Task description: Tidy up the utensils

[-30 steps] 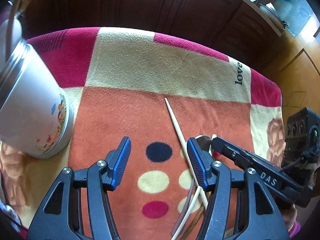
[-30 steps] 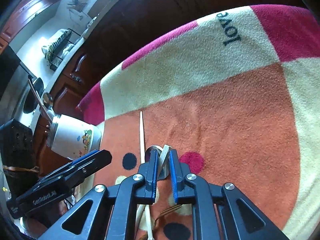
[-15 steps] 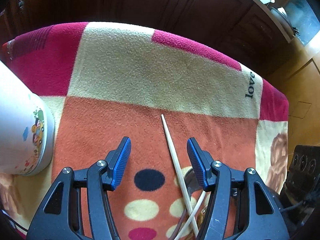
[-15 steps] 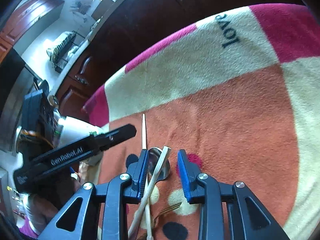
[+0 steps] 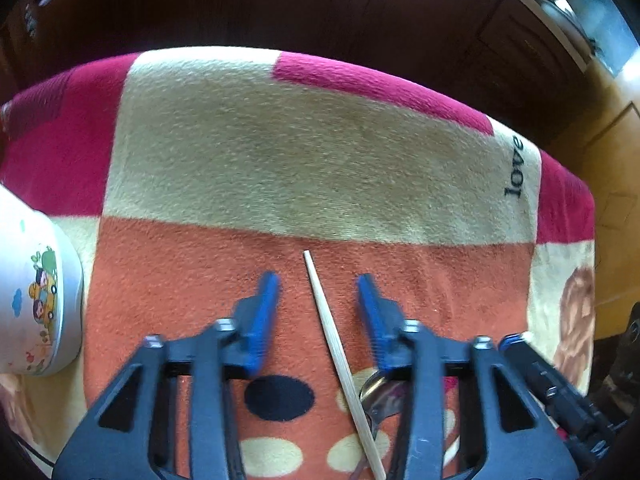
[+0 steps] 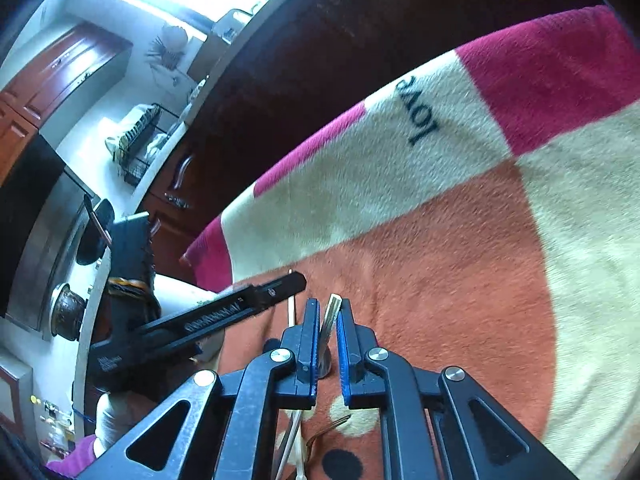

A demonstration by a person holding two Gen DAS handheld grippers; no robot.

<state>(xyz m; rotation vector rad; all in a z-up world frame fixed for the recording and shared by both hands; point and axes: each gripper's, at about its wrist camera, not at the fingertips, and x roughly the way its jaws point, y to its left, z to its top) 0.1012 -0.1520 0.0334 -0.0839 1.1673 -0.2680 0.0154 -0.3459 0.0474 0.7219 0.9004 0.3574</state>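
Observation:
A pale chopstick (image 5: 336,348) lies on the patterned blanket (image 5: 304,160), pointing away from me. My left gripper (image 5: 318,292) is open and straddles its far end, low over the cloth. A metal spoon (image 5: 378,394) lies under the right finger. In the right wrist view my right gripper (image 6: 329,312) is shut on a second pale chopstick (image 6: 330,316), whose end sticks up between the blue pads. The first chopstick (image 6: 291,308) and a fork (image 6: 326,430) lie below. The left gripper (image 6: 224,312) shows at the left.
A white canister with cartoon print (image 5: 34,300) stands at the blanket's left edge. Dark wooden cabinets (image 5: 320,4) lie beyond the far edge. A kitchen counter with a dish rack (image 6: 138,140) shows in the right wrist view.
My left gripper moved forward and right so the chopstick now lies between its fingers. My right gripper opened half a second ago and has closed again on the second chopstick.

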